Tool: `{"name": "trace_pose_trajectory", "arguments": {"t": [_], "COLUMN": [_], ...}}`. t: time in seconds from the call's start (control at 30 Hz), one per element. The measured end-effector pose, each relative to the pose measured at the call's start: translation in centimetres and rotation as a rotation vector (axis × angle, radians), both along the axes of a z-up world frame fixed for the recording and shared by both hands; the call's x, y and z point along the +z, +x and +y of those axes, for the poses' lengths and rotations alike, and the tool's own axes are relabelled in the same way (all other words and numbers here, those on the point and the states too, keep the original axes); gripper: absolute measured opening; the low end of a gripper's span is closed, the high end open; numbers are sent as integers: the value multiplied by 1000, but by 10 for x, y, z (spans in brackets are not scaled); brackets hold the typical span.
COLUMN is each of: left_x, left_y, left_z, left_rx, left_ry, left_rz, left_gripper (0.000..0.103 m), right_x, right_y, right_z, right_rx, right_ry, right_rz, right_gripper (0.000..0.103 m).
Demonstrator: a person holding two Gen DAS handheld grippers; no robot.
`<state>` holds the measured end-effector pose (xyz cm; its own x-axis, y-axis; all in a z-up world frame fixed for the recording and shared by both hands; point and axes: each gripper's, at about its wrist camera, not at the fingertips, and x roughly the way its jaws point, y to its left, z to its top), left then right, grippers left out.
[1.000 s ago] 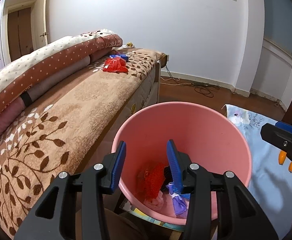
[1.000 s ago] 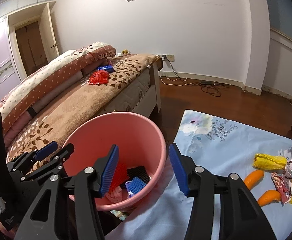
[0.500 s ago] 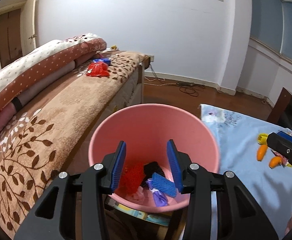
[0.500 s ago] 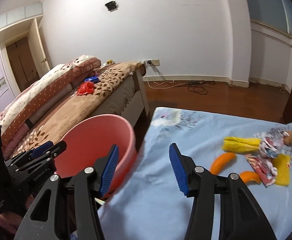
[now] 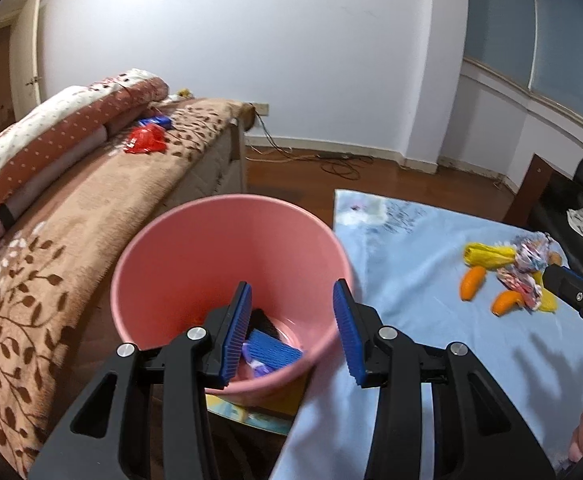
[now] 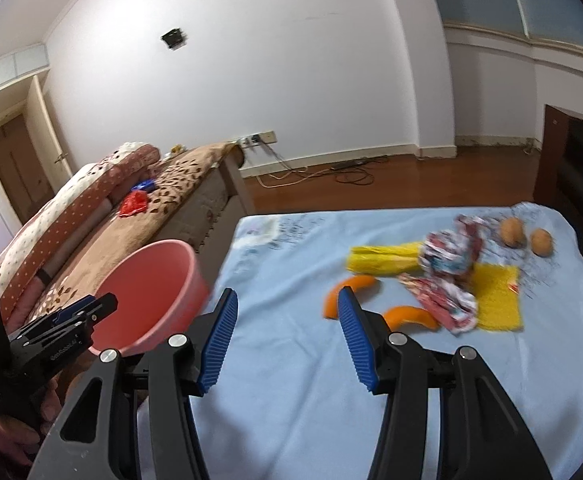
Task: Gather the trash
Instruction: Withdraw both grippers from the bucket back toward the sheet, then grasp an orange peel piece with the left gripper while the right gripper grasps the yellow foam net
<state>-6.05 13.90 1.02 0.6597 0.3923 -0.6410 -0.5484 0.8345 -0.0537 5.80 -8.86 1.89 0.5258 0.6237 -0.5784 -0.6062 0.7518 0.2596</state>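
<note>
A pink bucket [image 5: 163,280] [image 6: 151,280] stands between the bed and a table under a light blue cloth [image 6: 299,360]. Blue, purple and black wrappers [image 5: 271,354] lie in its bottom. My left gripper [image 5: 289,330] hangs open and empty over the bucket's near rim. My right gripper [image 6: 287,340] is open and empty above the cloth. Ahead of it lie orange peels [image 6: 349,290], a yellow wrapper [image 6: 383,260], crumpled patterned wrappers [image 6: 447,264], a yellow sponge cloth [image 6: 495,298] and two brown round fruits [image 6: 525,236]. The same pile [image 5: 503,276] shows at right in the left wrist view.
A bed with a brown leaf blanket [image 5: 71,240] lies to the left, with a red bag [image 5: 145,144] and a blue packet [image 5: 155,122] on it. Cables [image 6: 347,174] trail on the wooden floor by the far wall. A dark chair [image 5: 571,216] stands at the far right.
Both grippers have swung to the right, away from the bucket and toward the table. The trash pile has come into the middle of the right wrist view. Neither jaw opening has changed.
</note>
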Motion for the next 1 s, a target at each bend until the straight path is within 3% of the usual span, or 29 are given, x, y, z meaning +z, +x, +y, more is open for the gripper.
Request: {"name": "trace_pose_trajectory", "arguments": {"t": [0.63, 0.8, 1.0], "left_x": [-22, -26, -28], "left_y": [44, 61, 88], "left_z": [-57, -78, -112], "left_rx": [-184, -270, -458], "left_ry": [-32, -53, -114], "left_rz": [36, 43, 42], "left_gripper": [43, 43, 43], "right_x": [-15, -28, -44], "right_y": [30, 42, 51], "right_z": [-115, -145, -160], "right_rx": [-223, -292, -321], "right_ry": [3, 17, 17], "right_rz": [9, 58, 101], "right_gripper": [51, 51, 51]}}
